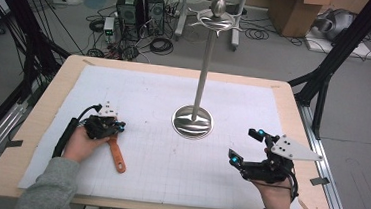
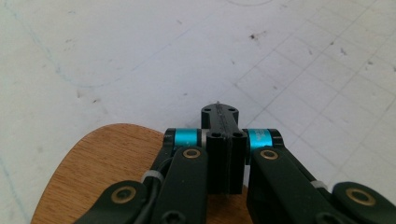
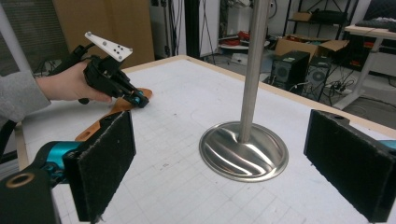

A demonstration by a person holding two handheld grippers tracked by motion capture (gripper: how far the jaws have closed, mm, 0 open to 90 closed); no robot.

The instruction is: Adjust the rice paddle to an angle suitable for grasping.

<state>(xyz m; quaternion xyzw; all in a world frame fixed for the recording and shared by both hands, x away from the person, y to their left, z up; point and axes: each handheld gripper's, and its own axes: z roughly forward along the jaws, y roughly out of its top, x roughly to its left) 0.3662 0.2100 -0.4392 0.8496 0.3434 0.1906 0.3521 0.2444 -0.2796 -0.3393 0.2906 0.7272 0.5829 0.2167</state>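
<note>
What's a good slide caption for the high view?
Left gripper shut on wooden spatula; right gripper open beside steel stand.

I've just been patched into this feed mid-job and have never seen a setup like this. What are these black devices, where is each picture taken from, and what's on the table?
There is no robot arm here: a person holds a two-jaw gripper in each hand. The high view looks down on the table from the person's side. The other two pictures come from cameras riding on each gripper, looking along its own jaws.

The left gripper is shut on the wide end of an orange-brown wooden spatula, which lies on the white gridded paper. In its own view the jaws meet over the wood. The right gripper is open and holds nothing; its two black pads stand far apart.

In the middle stands a metal stand: a round base, a tall pole, hooks on top.
</note>
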